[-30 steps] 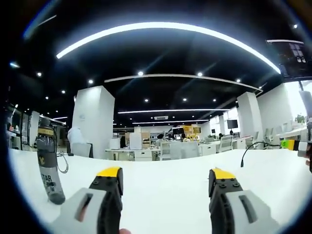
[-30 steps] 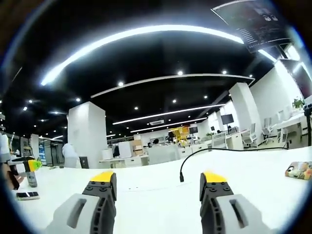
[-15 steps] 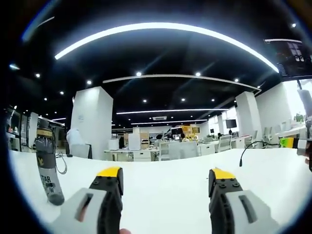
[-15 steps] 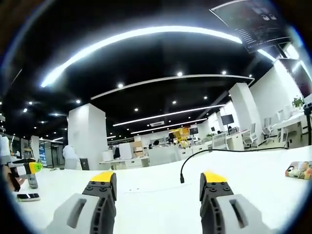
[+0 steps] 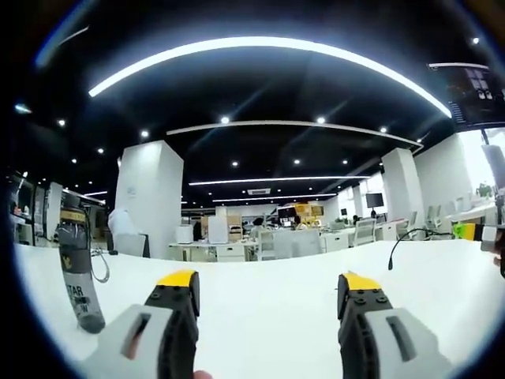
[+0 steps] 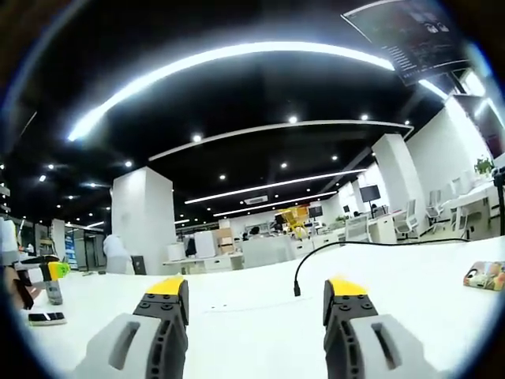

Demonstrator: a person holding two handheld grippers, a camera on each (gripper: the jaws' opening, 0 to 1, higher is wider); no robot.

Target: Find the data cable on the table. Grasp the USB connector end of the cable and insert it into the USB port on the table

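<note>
Surface: one white table [image 5: 268,253], wide and mostly bare. Room: open office with a dark ceiling, long curved light strips, white pillars, and desks and chairs far behind.

Left gripper [image 5: 268,280]: two yellow-tipped jaws, wide apart, holding nothing. Right gripper [image 6: 256,286]: same, two jaws wide apart, nothing between them.

Count: one black cable [image 6: 297,278], one bottle [image 5: 79,272], one phone [image 6: 46,317], one patterned flat item [image 6: 483,275].

The cable lies on the table ahead of the right gripper, its near end arching down between the jaw lines. The connector type is too small to tell.

Left gripper view: bottle upright, close at left; cable far right. Right gripper view: phone low left, patterned item at right edge, left gripper at left edge.
</note>
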